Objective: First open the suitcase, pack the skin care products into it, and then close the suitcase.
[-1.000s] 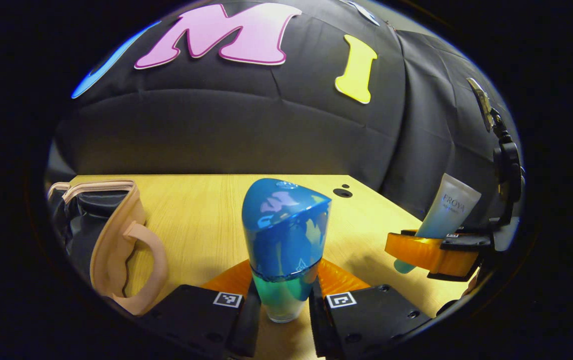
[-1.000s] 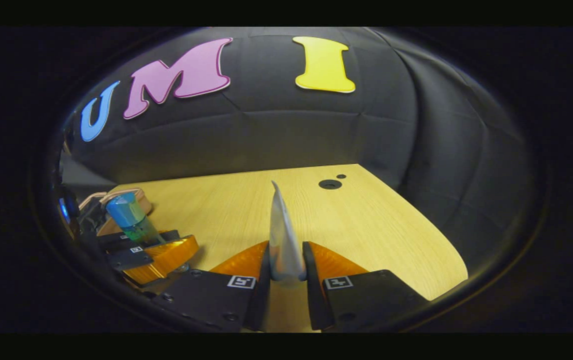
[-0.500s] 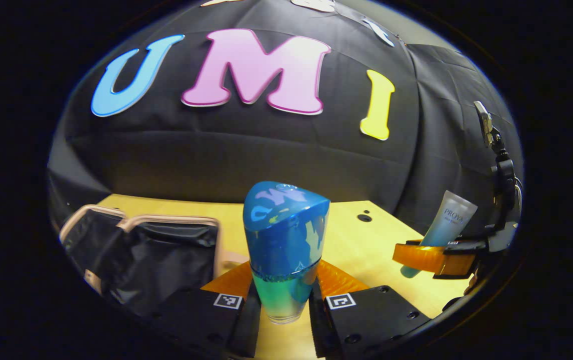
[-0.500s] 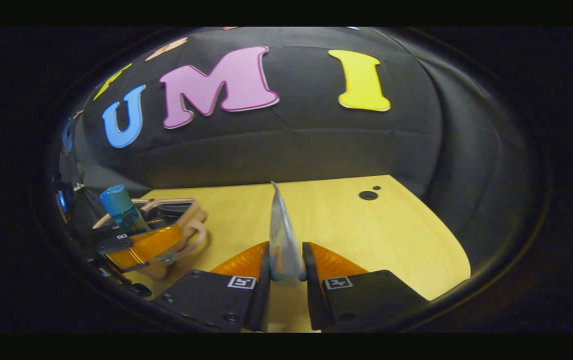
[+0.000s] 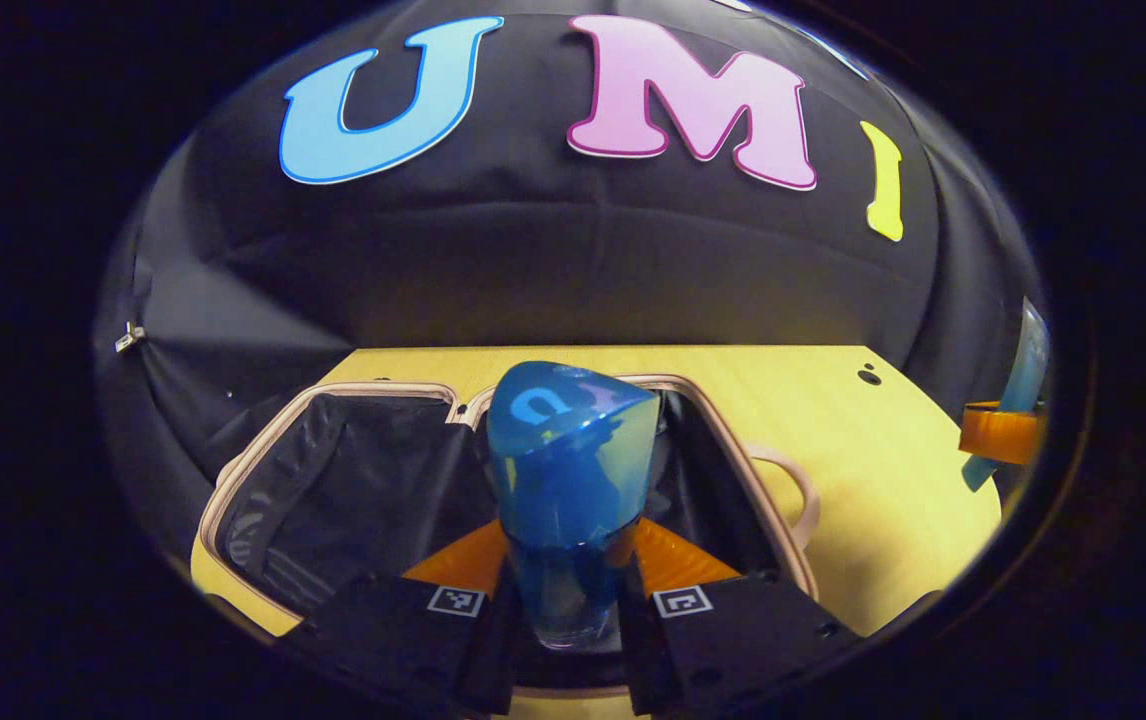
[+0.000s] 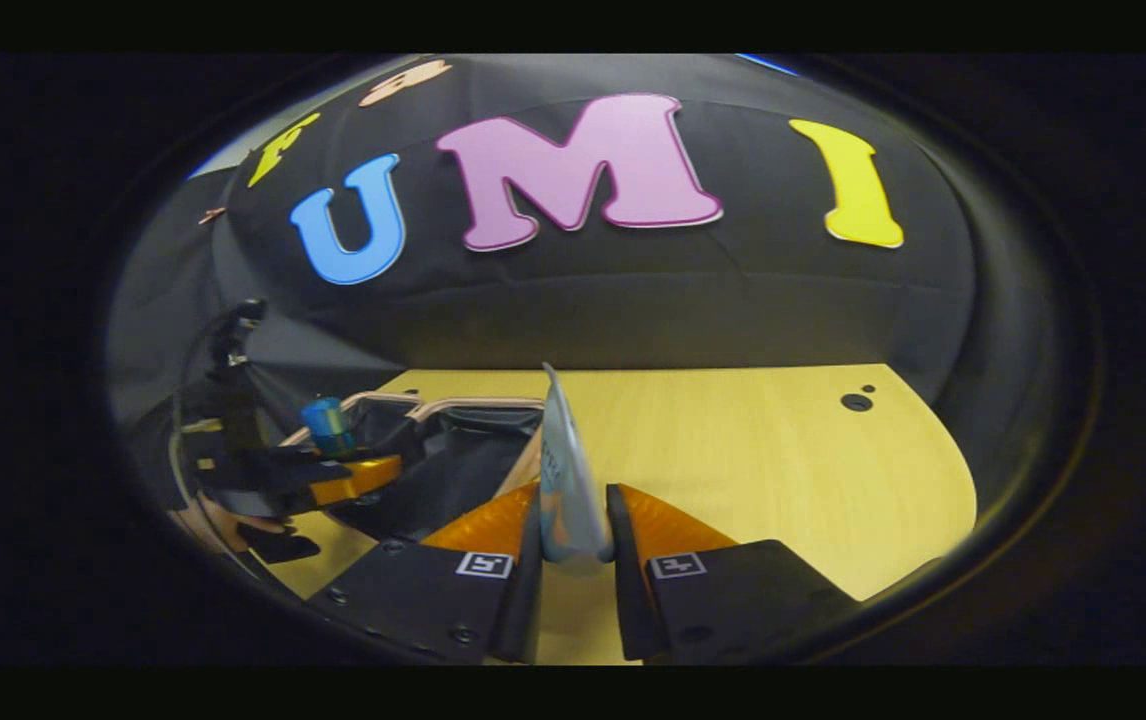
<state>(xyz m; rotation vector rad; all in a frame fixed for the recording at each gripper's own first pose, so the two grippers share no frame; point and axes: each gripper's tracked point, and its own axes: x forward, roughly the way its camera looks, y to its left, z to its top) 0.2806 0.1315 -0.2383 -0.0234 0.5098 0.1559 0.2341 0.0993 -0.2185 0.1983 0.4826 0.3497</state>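
Observation:
My left gripper (image 5: 569, 590) is shut on a blue-capped bottle (image 5: 569, 470) with a clear green-blue body, held upright over the open suitcase (image 5: 333, 490). The suitcase lies flat on the wooden table with a pink rim and black lining, both halves spread. My right gripper (image 6: 573, 545) is shut on a pale flattened tube (image 6: 563, 470), seen edge-on, to the right of the suitcase (image 6: 453, 450). In the right gripper view the left gripper (image 6: 333, 480) holds the blue bottle (image 6: 326, 425) above the case. At the right edge of the left gripper view the tube (image 5: 1023, 370) shows in orange fingers (image 5: 998, 440).
The light wooden table (image 6: 753, 470) stretches to the right of the suitcase, with a round cable hole (image 6: 855, 402) near its far right corner. A pink handle (image 5: 793, 490) sticks out from the suitcase's right side. Black cloth walls close the back and sides.
Both grippers have swung left toward the suitcase. The left one now holds the bottle above the open case; the right one carries the tube closer to the case's right edge.

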